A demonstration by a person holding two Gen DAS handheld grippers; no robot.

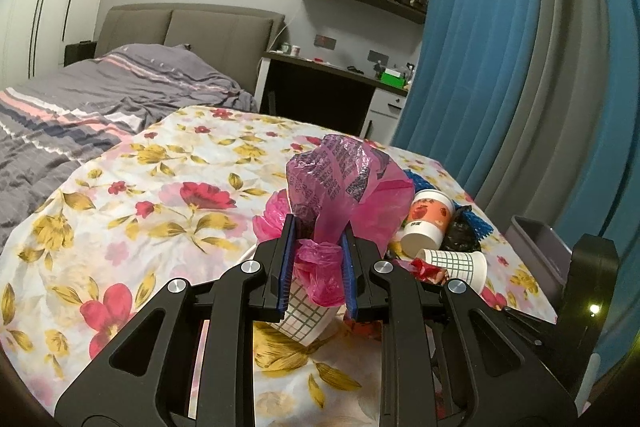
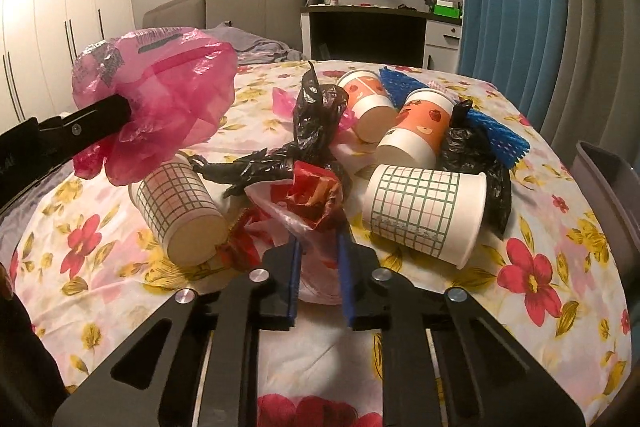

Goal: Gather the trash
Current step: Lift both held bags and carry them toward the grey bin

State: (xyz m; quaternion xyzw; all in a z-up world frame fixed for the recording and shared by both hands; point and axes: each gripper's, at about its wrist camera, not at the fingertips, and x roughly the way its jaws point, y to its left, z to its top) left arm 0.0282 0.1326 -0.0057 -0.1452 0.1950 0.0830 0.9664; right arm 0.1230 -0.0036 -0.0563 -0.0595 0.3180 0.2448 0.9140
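My left gripper (image 1: 318, 227) is shut on a crumpled pink plastic bag (image 1: 348, 183) and holds it above the floral table; it shows from the side in the right wrist view (image 2: 156, 95). My right gripper (image 2: 320, 239) is closed around a clear-and-red plastic wrapper (image 2: 312, 199) lying on the table. Around it lie checked paper cups (image 2: 424, 211) (image 2: 180, 211), two orange-and-white cups (image 2: 416, 131) (image 2: 368, 103), black plastic bags (image 2: 316, 115) and blue foam netting (image 2: 500, 135).
The table wears a floral cloth (image 2: 540, 267). A grey bin (image 2: 612, 195) stands at its right edge, also in the left wrist view (image 1: 540, 251). Behind are a bed (image 1: 100, 95), a desk (image 1: 332, 79) and a blue curtain (image 1: 520, 67).
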